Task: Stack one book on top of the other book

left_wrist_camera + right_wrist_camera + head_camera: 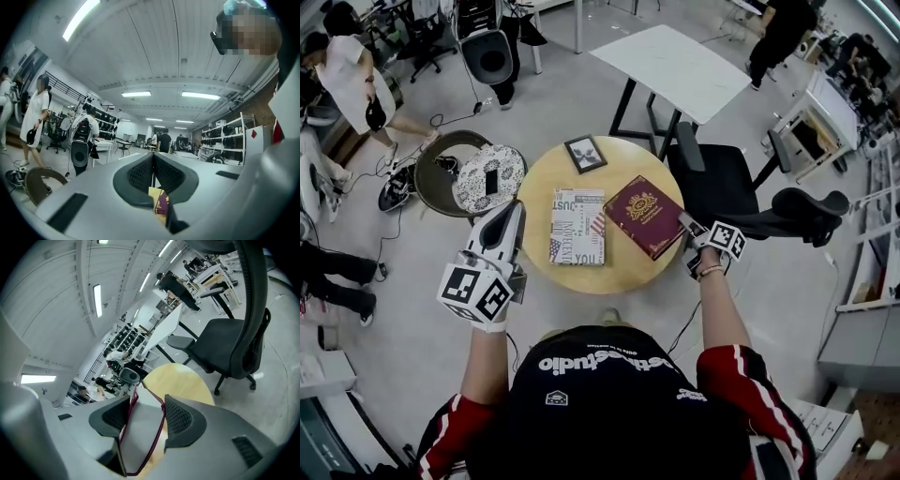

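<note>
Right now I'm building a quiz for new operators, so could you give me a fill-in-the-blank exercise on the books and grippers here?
1. The right gripper has its jaws closed on the gold-emblem hardcover book, whose cover is ____.
2. The left gripper holds nothing, and its jaws are ____.
3. The white rectangular book printed with words lies flat on the round ____ table.

Missing words: maroon; shut; wooden
</note>
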A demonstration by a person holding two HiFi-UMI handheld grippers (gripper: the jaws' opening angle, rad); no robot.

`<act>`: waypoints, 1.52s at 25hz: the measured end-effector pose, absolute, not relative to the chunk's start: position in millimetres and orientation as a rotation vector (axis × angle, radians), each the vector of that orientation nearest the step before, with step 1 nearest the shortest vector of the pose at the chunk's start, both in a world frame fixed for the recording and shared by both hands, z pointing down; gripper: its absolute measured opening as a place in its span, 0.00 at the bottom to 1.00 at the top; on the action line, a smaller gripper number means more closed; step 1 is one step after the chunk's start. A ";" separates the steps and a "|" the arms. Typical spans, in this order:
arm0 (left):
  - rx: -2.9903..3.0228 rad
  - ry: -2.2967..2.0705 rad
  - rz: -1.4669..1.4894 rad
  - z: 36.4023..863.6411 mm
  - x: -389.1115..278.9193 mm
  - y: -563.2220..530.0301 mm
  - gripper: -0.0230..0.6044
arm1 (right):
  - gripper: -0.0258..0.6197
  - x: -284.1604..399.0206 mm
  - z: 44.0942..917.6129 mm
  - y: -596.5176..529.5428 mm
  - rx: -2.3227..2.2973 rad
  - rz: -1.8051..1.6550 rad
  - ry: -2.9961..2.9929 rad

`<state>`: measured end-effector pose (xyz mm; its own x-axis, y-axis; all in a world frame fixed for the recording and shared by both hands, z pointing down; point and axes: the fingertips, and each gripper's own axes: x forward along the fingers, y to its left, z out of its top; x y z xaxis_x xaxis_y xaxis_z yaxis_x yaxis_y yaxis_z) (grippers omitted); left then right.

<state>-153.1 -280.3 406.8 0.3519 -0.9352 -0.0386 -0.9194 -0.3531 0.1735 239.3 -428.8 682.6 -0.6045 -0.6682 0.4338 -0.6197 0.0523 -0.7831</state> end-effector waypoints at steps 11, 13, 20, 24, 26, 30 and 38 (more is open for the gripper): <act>2.376 -1.844 -0.189 407.2 -210.0 -252.9 0.06 | 0.43 166.7 674.3 -451.7 -1.273 -1.664 2.286; 2.353 -1.871 -0.187 407.9 -219.2 -248.5 0.06 | 0.43 152.8 677.7 -454.7 -1.255 -1.680 2.288; 2.285 -1.963 -0.145 412.8 -245.5 -228.3 0.06 | 0.43 96.0 689.2 -464.2 -1.191 -1.695 2.359; 2.255 -2.000 -0.127 411.0 -249.6 -219.9 0.06 | 0.43 85.0 689.1 -472.2 -1.224 -1.662 2.329; 2.246 -2.009 -0.117 410.7 -252.4 -216.8 0.06 | 0.43 83.4 689.3 -475.6 -1.262 -1.629 2.287; 2.247 -2.007 -0.072 413.4 -251.1 -214.5 0.06 | 0.43 86.0 695.0 -476.5 -1.329 -1.576 2.205; 2.293 -1.941 0.013 421.8 -243.1 -215.0 0.06 | 0.43 85.6 721.5 -441.3 -1.377 -1.562 2.156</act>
